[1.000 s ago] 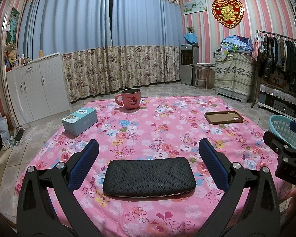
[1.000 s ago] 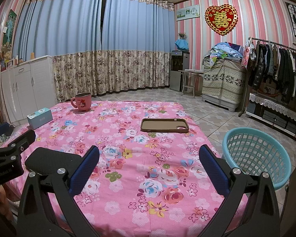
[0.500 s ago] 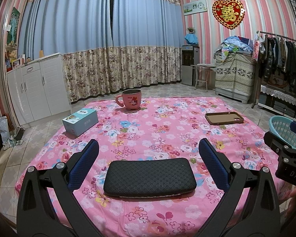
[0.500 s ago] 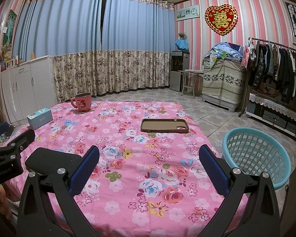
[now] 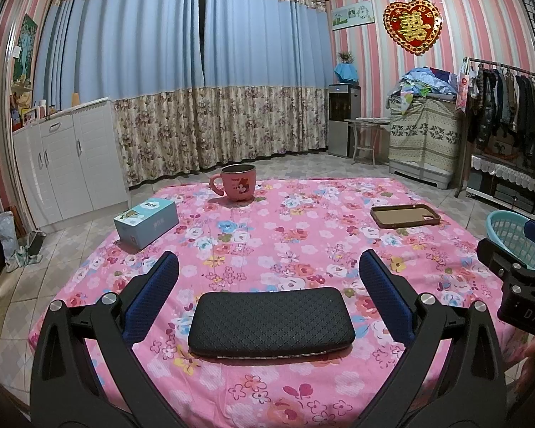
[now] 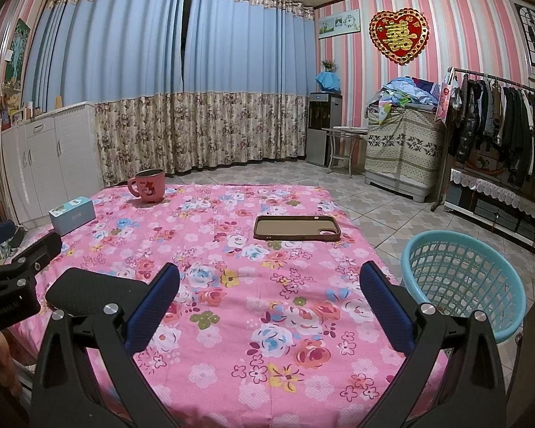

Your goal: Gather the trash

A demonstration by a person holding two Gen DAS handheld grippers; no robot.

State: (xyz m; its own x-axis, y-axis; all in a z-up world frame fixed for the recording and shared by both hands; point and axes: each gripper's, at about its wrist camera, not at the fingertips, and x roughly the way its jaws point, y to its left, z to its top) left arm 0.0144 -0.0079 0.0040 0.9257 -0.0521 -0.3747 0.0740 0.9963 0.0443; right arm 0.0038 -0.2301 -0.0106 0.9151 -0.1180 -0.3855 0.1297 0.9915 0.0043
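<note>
A table with a pink flowered cloth [image 5: 303,235] holds a black quilted case [image 5: 271,319], a light blue box [image 5: 146,223], a pink mug [image 5: 237,187] and a brown phone case [image 5: 404,215]. My left gripper [image 5: 267,285] is open and empty, its fingers either side of the black case and just above it. My right gripper [image 6: 269,292] is open and empty over the cloth, with the phone case [image 6: 296,228] ahead of it. A teal mesh basket [image 6: 463,281] stands on the floor to the right of the table.
White cabinets [image 5: 71,160] stand at the left and curtains [image 5: 196,89] at the back. A clothes rack [image 6: 499,125] and a covered stack [image 6: 403,149] are at the right. The floor is tiled. The left gripper's body [image 6: 14,285] shows in the right wrist view.
Both grippers have barely moved. The left wrist view has shifted very slightly, and nothing on the table has changed.
</note>
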